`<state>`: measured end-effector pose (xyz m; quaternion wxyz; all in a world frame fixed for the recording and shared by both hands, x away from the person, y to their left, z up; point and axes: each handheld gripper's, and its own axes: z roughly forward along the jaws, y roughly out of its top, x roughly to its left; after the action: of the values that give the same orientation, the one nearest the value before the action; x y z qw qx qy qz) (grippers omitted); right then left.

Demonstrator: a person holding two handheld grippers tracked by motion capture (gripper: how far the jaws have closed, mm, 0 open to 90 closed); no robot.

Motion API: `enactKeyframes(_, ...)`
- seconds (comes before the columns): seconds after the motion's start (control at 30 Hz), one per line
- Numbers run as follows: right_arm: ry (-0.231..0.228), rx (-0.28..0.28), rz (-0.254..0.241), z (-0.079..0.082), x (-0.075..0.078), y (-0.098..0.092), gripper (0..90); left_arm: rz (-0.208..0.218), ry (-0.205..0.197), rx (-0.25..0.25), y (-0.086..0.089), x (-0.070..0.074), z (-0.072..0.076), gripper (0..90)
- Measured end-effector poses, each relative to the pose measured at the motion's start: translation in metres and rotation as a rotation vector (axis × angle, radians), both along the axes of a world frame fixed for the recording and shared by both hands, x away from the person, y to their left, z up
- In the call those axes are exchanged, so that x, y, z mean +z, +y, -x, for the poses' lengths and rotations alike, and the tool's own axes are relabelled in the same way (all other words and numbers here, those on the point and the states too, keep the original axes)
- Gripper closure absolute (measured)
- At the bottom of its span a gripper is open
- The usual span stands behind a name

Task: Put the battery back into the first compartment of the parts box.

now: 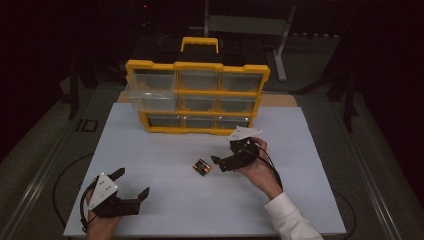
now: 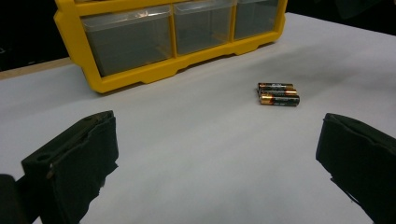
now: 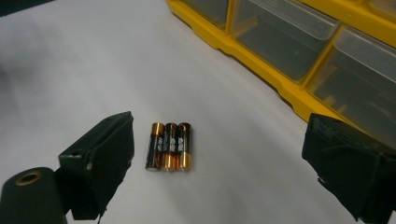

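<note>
Left gripper [image 1: 134, 184]: jaws spread, empty, low over the white desk [image 1: 165, 210], well apart from the work. Centre: three black-and-copper cylindrical batteries [image 1: 202, 166] lie side by side, touching, on the desk before the yellow plastic drawer organiser [image 1: 197, 95]. Right gripper [image 1: 223, 162]: jaws spread, just beside the batteries. Risk, as judged: a jaw nudging one cell could roll the row apart, leaving a partial pinch.

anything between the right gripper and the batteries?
No. In the right gripper view the three batteries lie side by side on bare white table just ahead of the open right gripper; the high view agrees.
</note>
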<state>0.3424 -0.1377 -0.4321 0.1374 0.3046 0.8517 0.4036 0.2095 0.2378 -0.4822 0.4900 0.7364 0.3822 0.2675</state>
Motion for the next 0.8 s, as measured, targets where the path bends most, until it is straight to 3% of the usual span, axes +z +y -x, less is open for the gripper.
enactKeyframes(0.4, 0.064, 0.026, 0.125, -0.026, 0.003, 0.021, 10.9, 0.003, 0.003, 0.001, 0.001, 0.000, 0.000, 0.0)
enactKeyframes(0.8, 0.129, 0.073, 0.274, -0.036, -0.008, 0.043, 13.2, 0.007, 0.002, 0.007, 0.003, 0.000, 0.000, 0.0)
